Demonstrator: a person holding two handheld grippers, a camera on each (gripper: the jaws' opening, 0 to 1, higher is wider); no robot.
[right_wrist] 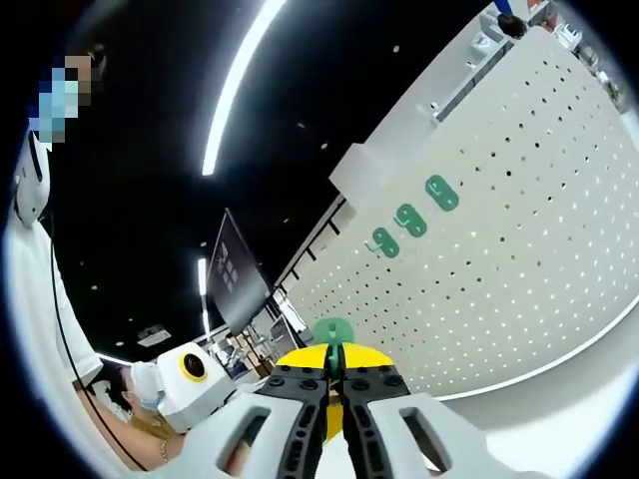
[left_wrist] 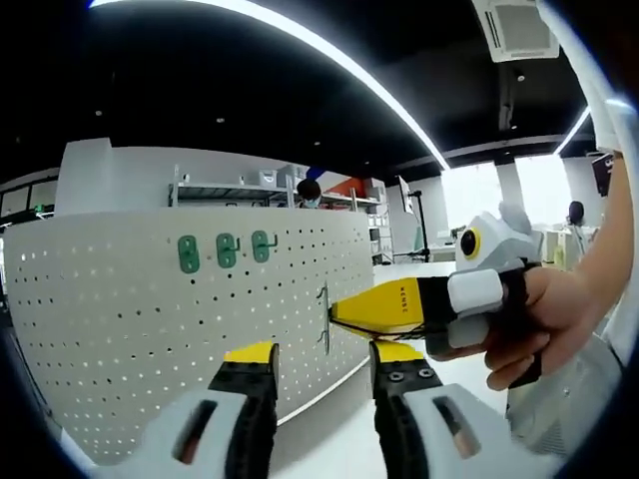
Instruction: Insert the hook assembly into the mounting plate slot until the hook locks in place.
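The hook point(right_wrist: 332, 329), a small green plastic piece with what looks like a thin metal wire part, is pinched between the closed yellow tips of the right hand-held gripper point(right_wrist: 334, 371). In the left gripper view the same piece shows edge-on as a thin upright strip point(left_wrist: 324, 317) at the point of the right hand-held gripper point(left_wrist: 337, 313), right against the face of the pegboard point(left_wrist: 120, 329); whether it already touches the board cannot be told.

Handling, as a judgement: the hook is light and stiff, smooth enough to twist in the grip, and small enough to be lost if it slips. The best hold is on its flat plate, as taken here, leaving the rear catch free to enter the board.

Its long axis runs up and down the pegboard face, with the back turned toward the holes; the push needed is straight into the board.

Three more green hooks point(left_wrist: 226, 250) sit in a row on the pegboard, above and to one side of the held hook; they also show in the right gripper view point(right_wrist: 409, 220).

The left hand-held gripper point(left_wrist: 321, 361) stands open and empty, just below the hook and short of the pegboard. A person's hand point(left_wrist: 544, 324) carries the right hand-held gripper away from the board.
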